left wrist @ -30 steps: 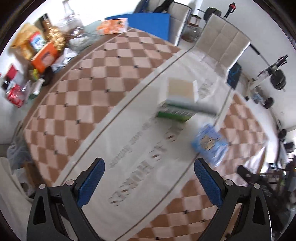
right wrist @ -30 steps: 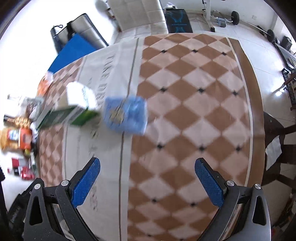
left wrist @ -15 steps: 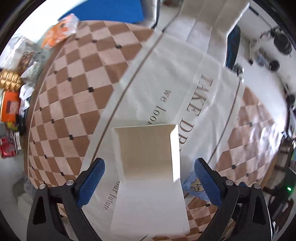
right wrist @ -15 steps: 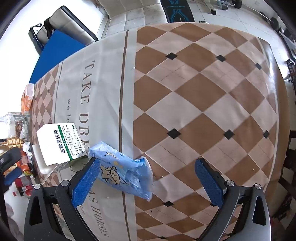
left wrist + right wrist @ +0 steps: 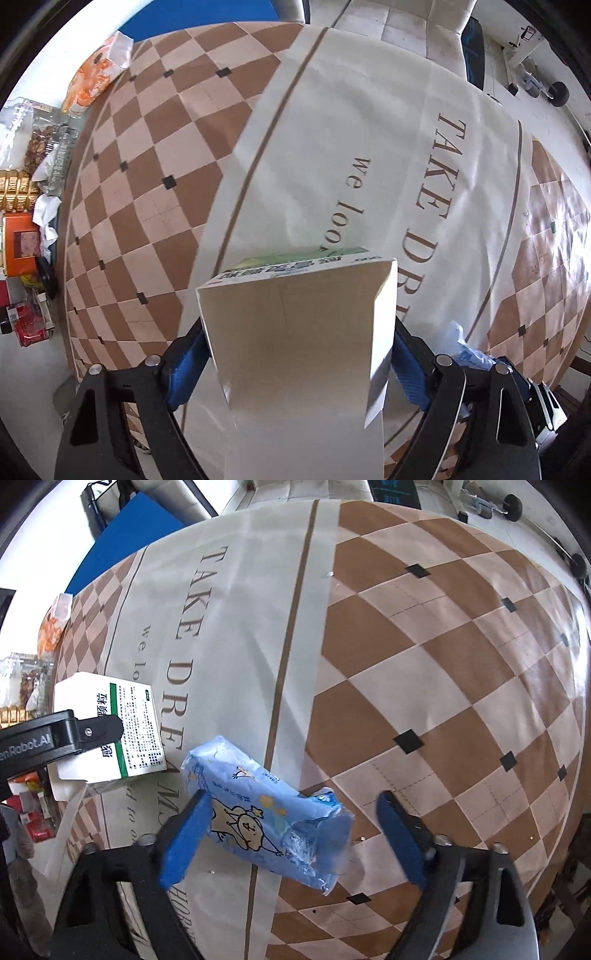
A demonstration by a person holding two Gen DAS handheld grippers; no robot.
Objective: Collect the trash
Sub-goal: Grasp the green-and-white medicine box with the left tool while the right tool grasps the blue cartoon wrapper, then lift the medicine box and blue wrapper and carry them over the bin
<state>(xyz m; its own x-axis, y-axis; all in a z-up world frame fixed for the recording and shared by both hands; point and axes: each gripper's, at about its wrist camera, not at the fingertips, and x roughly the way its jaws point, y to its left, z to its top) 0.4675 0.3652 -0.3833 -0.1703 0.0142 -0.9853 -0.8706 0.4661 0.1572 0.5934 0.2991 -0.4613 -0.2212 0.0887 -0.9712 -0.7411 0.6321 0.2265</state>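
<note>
A white and green medicine box [image 5: 299, 332] with an open flap sits between the fingers of my left gripper [image 5: 295, 358], whose blue pads press both its sides. The same box [image 5: 110, 731] shows in the right wrist view with the left gripper's finger on it. A blue tissue packet [image 5: 266, 812] lies on the tablecloth between the fingers of my right gripper [image 5: 291, 830]. The left pad [image 5: 184, 834] touches the packet; the right pad [image 5: 402, 834] stands apart from it. A corner of the packet [image 5: 465, 347] shows in the left wrist view.
The table [image 5: 443, 664] has a brown checked cloth with a white lettered runner. Snack bags, jars and boxes [image 5: 26, 192] crowd its left end, with an orange bag [image 5: 92, 77] beyond. Chairs [image 5: 406, 26] stand at the far side.
Both grippers moved down and forward. The left gripper's jaws closed onto the box. The right gripper's jaws narrowed around the blue packet, which now lies between them.
</note>
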